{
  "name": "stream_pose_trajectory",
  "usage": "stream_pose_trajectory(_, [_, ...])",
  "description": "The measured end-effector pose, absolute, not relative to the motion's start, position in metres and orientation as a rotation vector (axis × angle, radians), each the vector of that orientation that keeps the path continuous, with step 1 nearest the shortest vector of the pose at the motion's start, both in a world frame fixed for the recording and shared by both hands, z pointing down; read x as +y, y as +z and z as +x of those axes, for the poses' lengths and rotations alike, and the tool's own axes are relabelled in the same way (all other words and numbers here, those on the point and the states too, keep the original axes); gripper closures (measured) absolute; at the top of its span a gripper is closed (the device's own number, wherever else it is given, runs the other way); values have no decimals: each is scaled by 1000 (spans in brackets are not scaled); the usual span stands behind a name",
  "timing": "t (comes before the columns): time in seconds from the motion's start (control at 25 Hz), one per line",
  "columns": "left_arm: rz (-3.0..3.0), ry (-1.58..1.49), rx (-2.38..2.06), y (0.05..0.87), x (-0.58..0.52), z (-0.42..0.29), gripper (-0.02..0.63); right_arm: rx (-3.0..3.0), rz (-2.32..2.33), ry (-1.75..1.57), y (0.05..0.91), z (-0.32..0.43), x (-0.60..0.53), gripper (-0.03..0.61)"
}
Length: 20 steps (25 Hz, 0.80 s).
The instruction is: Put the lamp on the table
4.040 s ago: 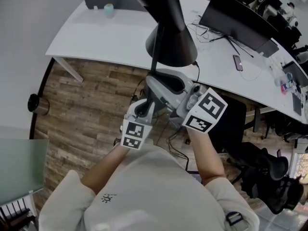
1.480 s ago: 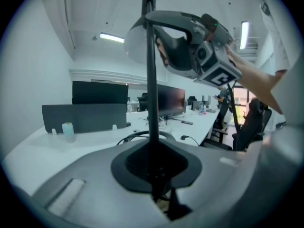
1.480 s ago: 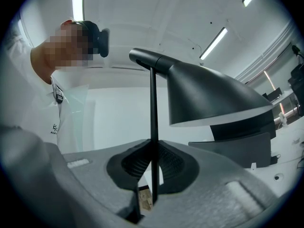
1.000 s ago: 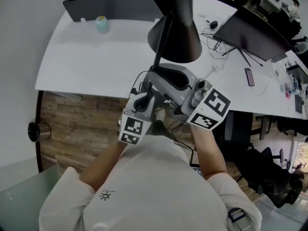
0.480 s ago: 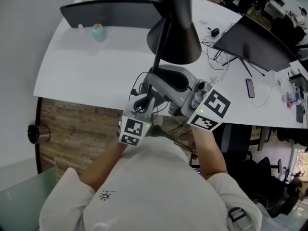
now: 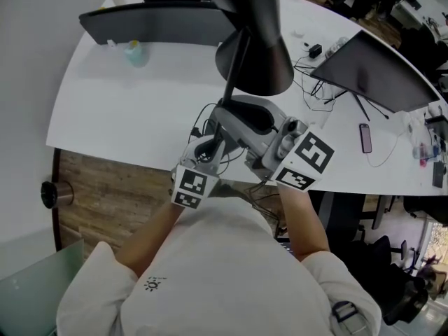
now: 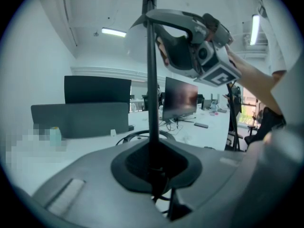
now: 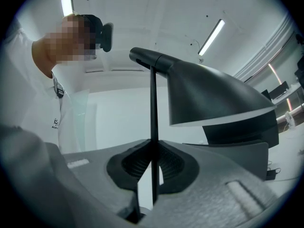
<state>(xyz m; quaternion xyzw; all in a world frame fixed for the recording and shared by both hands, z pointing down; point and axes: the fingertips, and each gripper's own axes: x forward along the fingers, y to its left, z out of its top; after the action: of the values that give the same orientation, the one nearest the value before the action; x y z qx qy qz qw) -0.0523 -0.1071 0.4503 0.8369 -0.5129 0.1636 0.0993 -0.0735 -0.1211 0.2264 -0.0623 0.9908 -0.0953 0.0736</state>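
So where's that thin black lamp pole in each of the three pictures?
Head view: the lamp pole slants up through the upper middle, crossing the dark lamp shade.
Left gripper view: upright at centre, clamped between the jaws.
Right gripper view: upright at centre, likewise clamped.
Shared landmark: the lamp shade at the pole's top, in all three.

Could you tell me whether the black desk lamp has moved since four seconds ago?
Yes. The black desk lamp has moved forward, farther over the white table; earlier it hung at the table's near edge.
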Motion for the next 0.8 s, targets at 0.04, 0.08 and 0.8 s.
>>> stream_pose_trajectory(0.04, [2475,486,-1514,452,-112,-51,584,2975,-186,-291,228,-72,-127,545])
stream_pose_trajectory(0.08, [2475,488,-1512,453,-116,-49,586,2975,-185,-295,229,-70,-132,545])
stream_pose_trajectory(0.8, [2462,523,-1445,484,-185,-12,586,2970,-206,-388,262,-31,-217,545])
